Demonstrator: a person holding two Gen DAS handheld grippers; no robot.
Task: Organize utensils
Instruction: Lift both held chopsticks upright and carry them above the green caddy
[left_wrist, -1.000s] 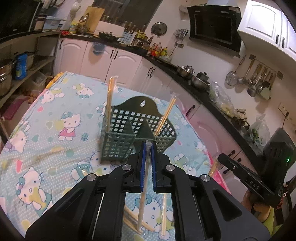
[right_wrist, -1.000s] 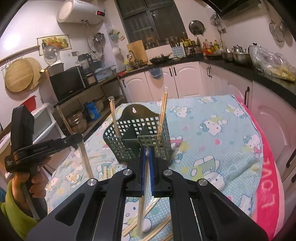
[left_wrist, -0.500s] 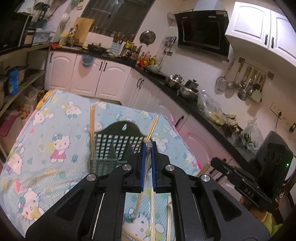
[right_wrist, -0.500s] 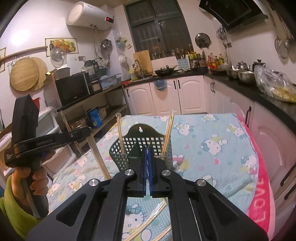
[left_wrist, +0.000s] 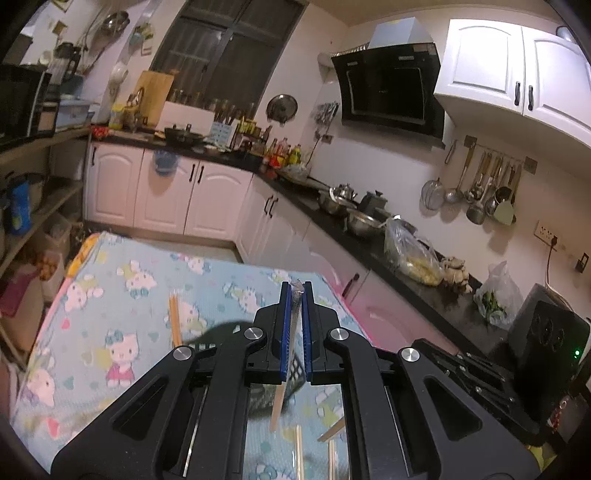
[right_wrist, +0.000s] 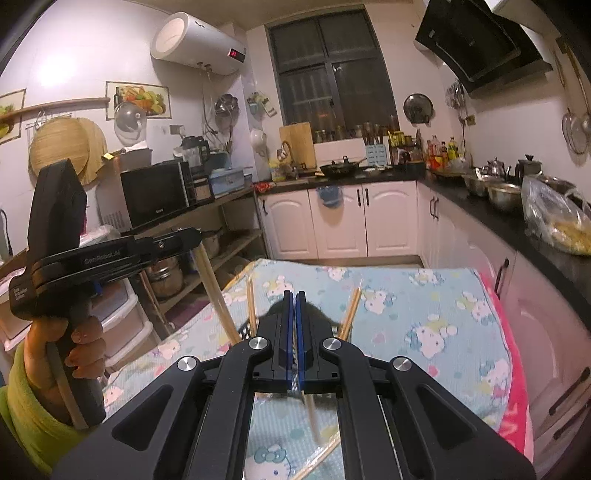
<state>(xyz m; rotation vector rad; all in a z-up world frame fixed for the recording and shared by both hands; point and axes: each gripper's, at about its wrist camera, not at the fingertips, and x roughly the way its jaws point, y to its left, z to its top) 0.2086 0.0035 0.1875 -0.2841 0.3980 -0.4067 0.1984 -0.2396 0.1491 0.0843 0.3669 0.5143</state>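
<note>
My left gripper (left_wrist: 294, 291) is shut on a wrapped chopstick (left_wrist: 277, 406) that hangs down below the jaws. My right gripper (right_wrist: 294, 299) is shut on another wrapped chopstick (right_wrist: 313, 421), also hanging below the jaws. The dark green mesh utensil holder (left_wrist: 218, 334) sits on the table, mostly hidden behind my fingers in both views (right_wrist: 247, 326). Chopsticks (left_wrist: 174, 317) stand in it, and two show in the right wrist view (right_wrist: 349, 314). The left gripper with its chopstick also shows in the right wrist view (right_wrist: 199, 240), held high at the left.
The table has a blue Hello Kitty cloth (left_wrist: 122, 295). Loose chopsticks (left_wrist: 299, 454) lie on it below the grippers. White cabinets (right_wrist: 354, 221) and a black counter with pots (left_wrist: 354, 218) run behind and to the right. Open shelves (left_wrist: 33, 206) stand at the left.
Both grippers have risen and tilted up with their chopsticks. The holder has dropped low in both views and is now mostly hidden behind the fingers.
</note>
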